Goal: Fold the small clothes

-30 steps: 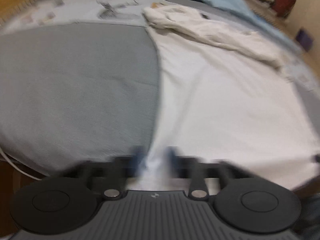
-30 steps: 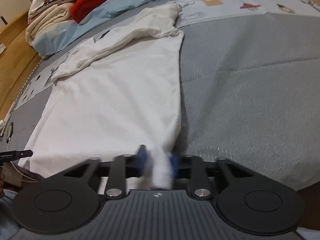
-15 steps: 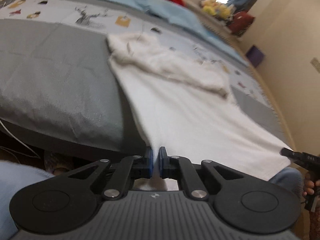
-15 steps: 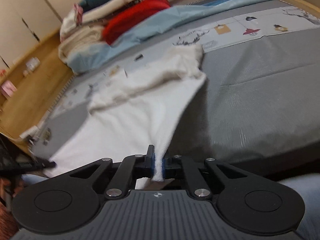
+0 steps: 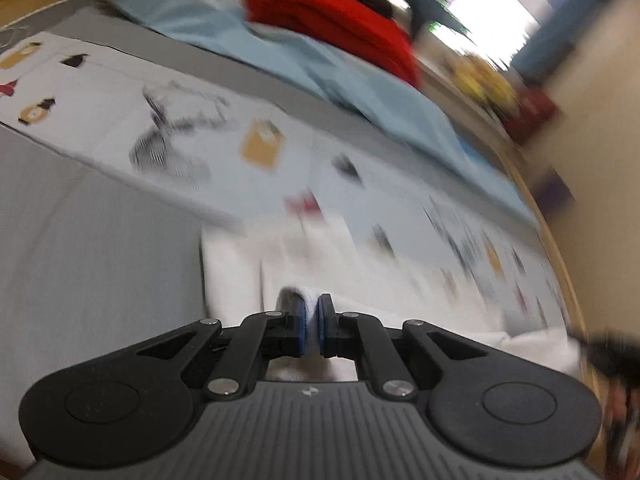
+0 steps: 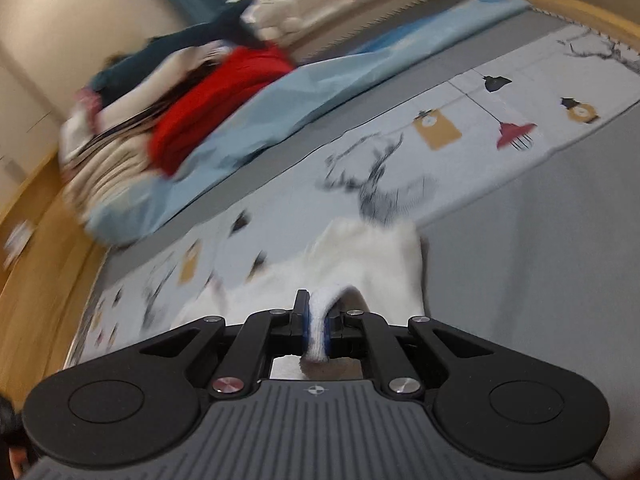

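Note:
A white garment lies on the bed, its near part lifted. My left gripper is shut on one corner of its hem, with white cloth pinched between the blue pads. My right gripper is shut on the other hem corner, and the white garment bunches up just ahead of the fingers. Both views are motion-blurred. Most of the garment is hidden below the gripper bodies.
The bed has a grey cover and a pale printed sheet. A light blue blanket, a red garment and stacked clothes lie at the far side. A wooden bed frame runs along the edge.
Both grippers have lifted the hem and carried it forward toward the far end of the garment. The flat stretch of white cloth seen earlier is now folded over and mostly out of sight.

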Demonstrator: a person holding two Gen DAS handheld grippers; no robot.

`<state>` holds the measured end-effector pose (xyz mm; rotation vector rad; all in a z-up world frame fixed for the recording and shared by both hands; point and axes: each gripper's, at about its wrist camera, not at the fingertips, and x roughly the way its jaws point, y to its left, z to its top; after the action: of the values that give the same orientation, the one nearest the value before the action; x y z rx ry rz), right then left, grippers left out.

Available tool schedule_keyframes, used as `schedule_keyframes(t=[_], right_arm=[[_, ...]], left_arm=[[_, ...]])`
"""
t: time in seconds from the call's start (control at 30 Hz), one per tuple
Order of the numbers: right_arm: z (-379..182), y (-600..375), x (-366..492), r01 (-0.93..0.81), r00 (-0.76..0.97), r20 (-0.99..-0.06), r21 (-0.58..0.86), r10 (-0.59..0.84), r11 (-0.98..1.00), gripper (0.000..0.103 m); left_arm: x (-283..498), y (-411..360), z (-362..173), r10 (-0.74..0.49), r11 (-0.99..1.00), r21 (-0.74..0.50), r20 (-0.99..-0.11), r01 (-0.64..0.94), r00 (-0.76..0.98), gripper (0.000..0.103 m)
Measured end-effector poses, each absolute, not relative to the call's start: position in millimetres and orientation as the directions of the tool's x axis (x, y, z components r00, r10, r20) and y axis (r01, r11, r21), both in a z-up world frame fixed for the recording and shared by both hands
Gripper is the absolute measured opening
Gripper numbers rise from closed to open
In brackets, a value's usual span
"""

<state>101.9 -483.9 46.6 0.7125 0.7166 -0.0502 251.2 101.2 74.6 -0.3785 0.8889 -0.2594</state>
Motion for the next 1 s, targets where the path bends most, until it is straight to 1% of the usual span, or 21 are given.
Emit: schedule_keyframes(t=[0.03, 0.07, 0.1, 0.13, 0.17, 0.2, 0.27, 0.33, 0.4, 0.43, 0.5, 0.63, 0.83, 1.0], right_arm=[[41, -489, 129, 0.325, 0.761, -0.629, 0.581, 0.158, 0.746, 0.008], [32, -494, 155, 0.368, 0.762, -0.636, 0.581, 0.123, 0.726, 0.013], [20, -498, 178, 0.397, 0.763, -0.639, 0.584, 0.1, 0.708, 0.032], [10, -500, 191, 0.43, 0.759, -0.647, 0.582, 0.074, 0.69, 0.045], [1, -499, 197, 0.452, 0.756, -0.653, 0.575, 0.05, 0.682, 0.06], [-7, -497, 196, 0.46, 0.765, -0.644, 0.575, 0.027, 0.677, 0.06], [-23, -493, 185, 0.416, 0.807, -0.59, 0.602, 0.028, 0.681, 0.06], [-28, -491, 194, 0.437, 0.765, -0.644, 0.53, 0.01, 0.726, 0.06], [-26, -487, 199, 0.389, 0.781, -0.624, 0.467, -0.016, 0.794, 0.06], [-25, -483, 200, 0.38, 0.782, -0.621, 0.426, -0.04, 0.821, 0.06], [-29, -480, 205, 0.37, 0.762, -0.647, 0.386, -0.038, 0.845, 0.06], [-37, -477, 215, 0.347, 0.768, -0.64, 0.431, 0.011, 0.833, 0.06], [-49, -483, 231, 0.371, 0.772, -0.635, 0.408, -0.032, 0.834, 0.06], [-65, -502, 236, 0.401, 0.771, -0.637, 0.478, -0.006, 0.781, 0.06]], left_arm=[[276, 101, 70, -0.324, 0.9, -0.435, -0.688, -0.012, 0.649, 0.012], [294, 104, 65, -0.284, 0.88, -0.467, -0.661, -0.084, 0.694, 0.023], [309, 108, 59, -0.264, 0.853, -0.506, -0.629, -0.127, 0.731, 0.041], [317, 111, 55, -0.253, 0.837, -0.525, -0.622, -0.155, 0.741, 0.049], [320, 112, 49, -0.246, 0.825, -0.536, -0.623, -0.177, 0.742, 0.056], [319, 112, 44, -0.251, 0.83, -0.534, -0.617, -0.162, 0.746, 0.06], [314, 109, 31, -0.255, 0.859, -0.498, -0.612, -0.115, 0.749, 0.067], [317, 106, 17, -0.272, 0.872, -0.477, -0.664, -0.114, 0.696, 0.067], [317, 104, 16, -0.331, 0.873, -0.486, -0.651, -0.04, 0.683, 0.067], [315, 101, 17, -0.338, 0.882, -0.471, -0.649, -0.011, 0.682, 0.067], [311, 92, 18, -0.356, 0.897, -0.438, -0.643, 0.056, 0.678, 0.069], [321, 73, 6, -0.384, 0.903, -0.416, -0.665, 0.109, 0.64, 0.071], [344, 59, -24, -0.383, 0.906, -0.415, -0.717, 0.085, 0.583, 0.071], [352, 52, -38, -0.397, 0.899, -0.431, -0.729, 0.077, 0.557, 0.071]])
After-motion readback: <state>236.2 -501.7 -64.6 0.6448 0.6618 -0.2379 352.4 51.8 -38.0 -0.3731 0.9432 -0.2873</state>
